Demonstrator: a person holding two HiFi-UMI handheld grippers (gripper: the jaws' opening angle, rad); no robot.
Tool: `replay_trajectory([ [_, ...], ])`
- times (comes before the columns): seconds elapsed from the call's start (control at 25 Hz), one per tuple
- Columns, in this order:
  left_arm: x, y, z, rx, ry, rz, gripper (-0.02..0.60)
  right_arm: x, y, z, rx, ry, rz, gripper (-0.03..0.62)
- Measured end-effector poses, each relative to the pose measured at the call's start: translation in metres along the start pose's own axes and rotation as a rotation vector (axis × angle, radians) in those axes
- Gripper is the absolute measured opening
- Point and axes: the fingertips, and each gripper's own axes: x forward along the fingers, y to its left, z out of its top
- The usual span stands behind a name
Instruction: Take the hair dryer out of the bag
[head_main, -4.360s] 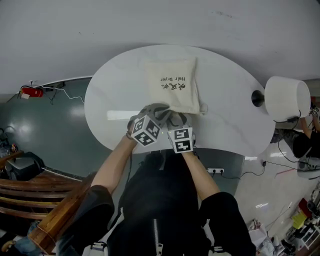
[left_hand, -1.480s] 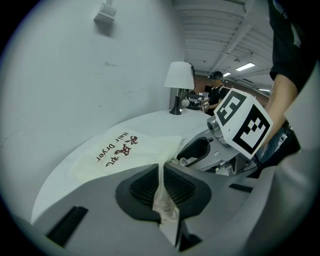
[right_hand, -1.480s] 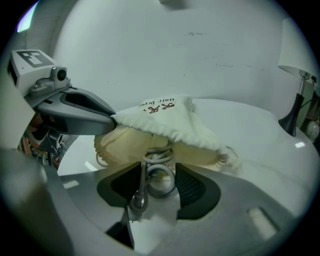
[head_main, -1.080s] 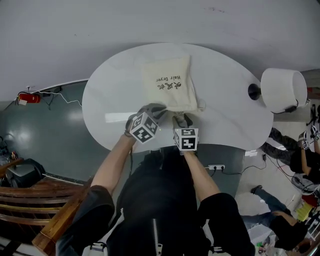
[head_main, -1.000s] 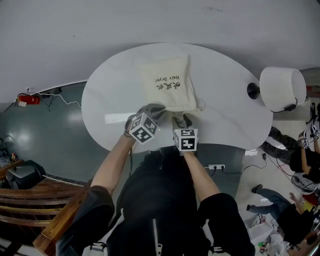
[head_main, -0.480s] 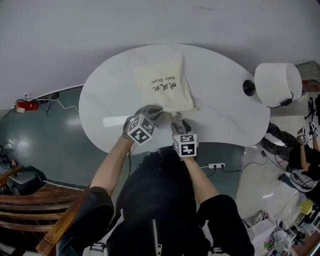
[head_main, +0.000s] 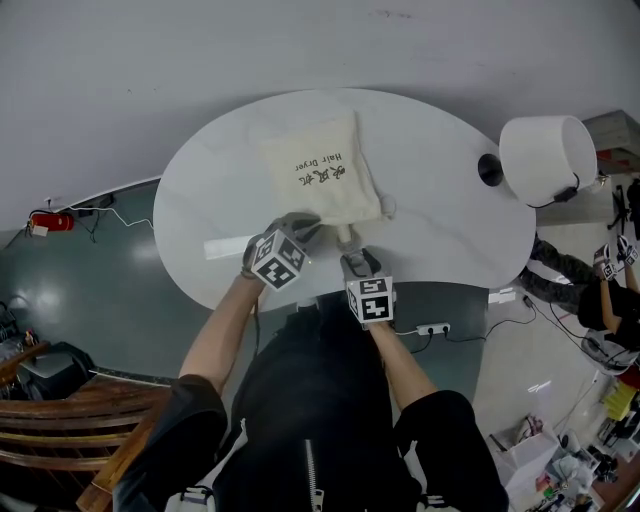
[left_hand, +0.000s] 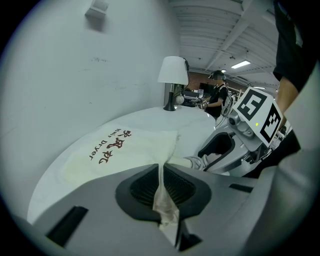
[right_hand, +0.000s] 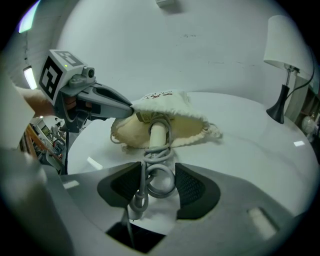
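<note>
Right gripper has pulled back gripping the coiled cord; left gripper pinches the bag; next I'd draw the hair dryer clear.

A white oval table stands by a pale wall, with a white-shaded lamp on its right end, wooden furniture at lower left and a socket strip past its near edge.

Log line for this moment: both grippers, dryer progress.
left gripper: shut on mouth edge of cream cloth bag | right gripper: shut on grey coiled cord | off-white dryer handle: sticking out of bag, rest hidden
</note>
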Motion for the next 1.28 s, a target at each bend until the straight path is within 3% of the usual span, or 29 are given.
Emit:
replay_trajectory([
  [0.44,0.002,-0.005,-0.001,0.009,0.009,-0.010,0.035,-0.010,-0.003,-0.019,0.009,0.028,0.022,0.212],
  [0.72,0.003,-0.005,0.002,0.002,0.006,-0.005,0.035,-0.009,0.008,0.041,-0.056,-0.105,0.021,0.270],
  [1.28,-0.001,-0.004,0.005,-0.053,-0.013,-0.008,0.035,0.052,0.000,0.061,-0.045,0.024,0.000,0.287],
])
